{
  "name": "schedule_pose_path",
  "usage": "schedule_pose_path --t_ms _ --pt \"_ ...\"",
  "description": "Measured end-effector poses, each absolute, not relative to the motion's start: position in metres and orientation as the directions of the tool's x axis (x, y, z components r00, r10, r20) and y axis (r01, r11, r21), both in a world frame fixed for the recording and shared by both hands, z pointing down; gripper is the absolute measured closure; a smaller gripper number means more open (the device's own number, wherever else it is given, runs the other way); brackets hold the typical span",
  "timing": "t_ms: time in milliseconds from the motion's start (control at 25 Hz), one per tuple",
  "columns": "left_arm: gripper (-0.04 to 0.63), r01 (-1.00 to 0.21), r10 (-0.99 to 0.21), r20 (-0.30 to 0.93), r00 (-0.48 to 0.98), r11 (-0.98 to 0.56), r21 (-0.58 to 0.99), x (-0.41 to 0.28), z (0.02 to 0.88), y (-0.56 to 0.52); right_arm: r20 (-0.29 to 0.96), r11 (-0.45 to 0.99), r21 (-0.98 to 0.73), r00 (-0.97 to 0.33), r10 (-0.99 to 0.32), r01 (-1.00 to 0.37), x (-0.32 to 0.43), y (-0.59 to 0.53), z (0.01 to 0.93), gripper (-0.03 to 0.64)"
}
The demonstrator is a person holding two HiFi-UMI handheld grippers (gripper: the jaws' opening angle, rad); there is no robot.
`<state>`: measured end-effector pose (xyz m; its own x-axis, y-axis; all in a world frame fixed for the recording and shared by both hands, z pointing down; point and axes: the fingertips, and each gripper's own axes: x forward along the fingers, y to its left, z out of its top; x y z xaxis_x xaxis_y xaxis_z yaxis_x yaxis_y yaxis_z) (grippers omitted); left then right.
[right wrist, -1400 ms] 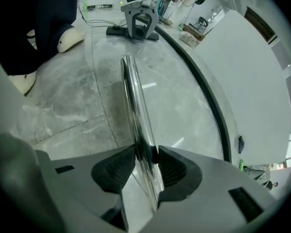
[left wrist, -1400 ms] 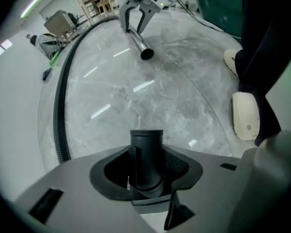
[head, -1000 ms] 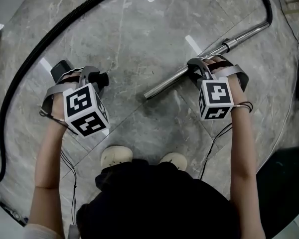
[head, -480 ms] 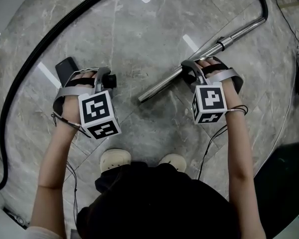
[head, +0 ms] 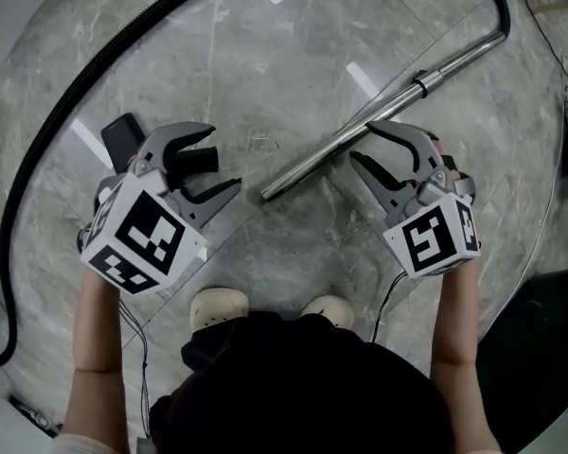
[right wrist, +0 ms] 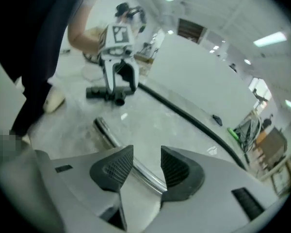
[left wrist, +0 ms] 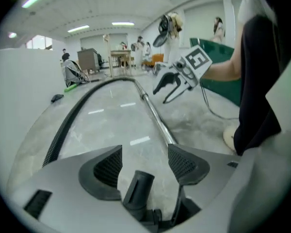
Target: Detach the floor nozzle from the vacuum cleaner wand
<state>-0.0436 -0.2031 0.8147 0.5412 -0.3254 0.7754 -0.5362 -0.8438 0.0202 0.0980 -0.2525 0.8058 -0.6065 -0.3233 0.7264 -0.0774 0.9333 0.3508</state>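
The black floor nozzle lies on the marble floor at the left, its neck tube sticking up between the jaws of my left gripper. Those jaws are opening and the pads stand clear of the neck. The chrome wand lies slantwise on the floor, its free end a short gap from the nozzle. My right gripper hovers over the wand with its jaws opening; the wand shows below the gap, untouched by the pads.
A black ribbed hose arcs round the left side and joins the wand's far end at the top right. The person's two shoes stand just behind the grippers. A thin cable runs along the right.
Both grippers have risen and tilted back off the floor. The left jaws let go of the nozzle neck and the right jaws let go of the wand; both stand wider.
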Motion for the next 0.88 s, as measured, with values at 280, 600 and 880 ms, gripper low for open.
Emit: schedule_pose_path --t_ms 280,600,880 --pt "0.549 -0.678 -0.587 0.541 0.603 -0.734 -0.041 -0.027 0.771 -0.245 0.422 0.876 -0.184 -0.841 -0.338 -0.445 0.090 -0.260 0.775 0.595" --pt "0.584 -0.776 -0.672 0.414 0.615 -0.610 0.161 -0.020 0.740 -0.284 0.153 0.675 -0.568 -0.865 -0.477 -0.472 0.096 -0.297 0.726 0.603" --pt "0.584 -0.791 -0.749 0.257 0.611 -0.594 0.149 -0.010 0.592 -0.320 0.161 0.697 -0.420 -0.804 -0.573 -0.581 0.101 -0.320 0.609 0.601"
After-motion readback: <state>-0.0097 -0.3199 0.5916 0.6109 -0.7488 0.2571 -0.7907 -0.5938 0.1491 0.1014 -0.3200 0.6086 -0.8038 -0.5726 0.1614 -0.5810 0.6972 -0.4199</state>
